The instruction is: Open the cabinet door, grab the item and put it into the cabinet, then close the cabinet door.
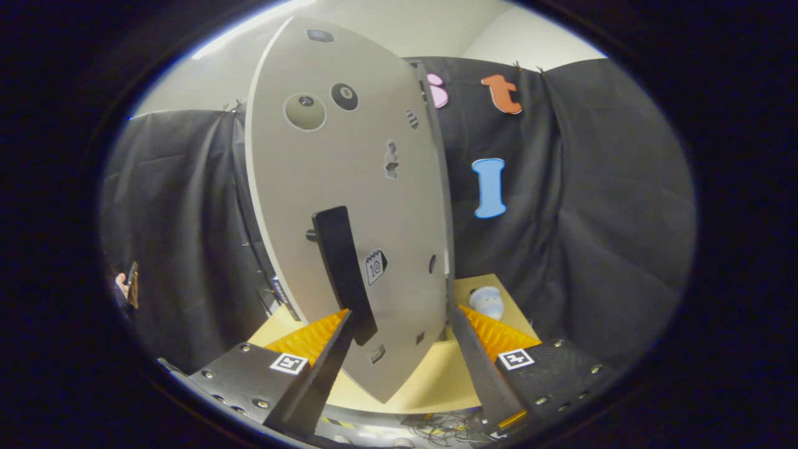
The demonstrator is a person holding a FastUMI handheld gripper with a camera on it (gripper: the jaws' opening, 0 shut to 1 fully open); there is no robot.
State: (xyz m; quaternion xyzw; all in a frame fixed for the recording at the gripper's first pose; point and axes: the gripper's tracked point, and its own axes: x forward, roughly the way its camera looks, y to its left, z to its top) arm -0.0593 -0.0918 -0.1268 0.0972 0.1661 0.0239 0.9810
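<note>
Jaws (399, 327) are spread wide astride the cabinet door (349, 206), whose handle (343, 274) is best gripped squarely.

Black cloth wall (592, 187), pale ceiling (436, 25), tan tabletop (436, 380), cables below.

A pale yellow table (436, 380) carries the cabinet (349, 206), standing upright, and a small white item (487, 301) at its far right.

Close, facing cabinet door (349, 206), seemingly level.
</note>
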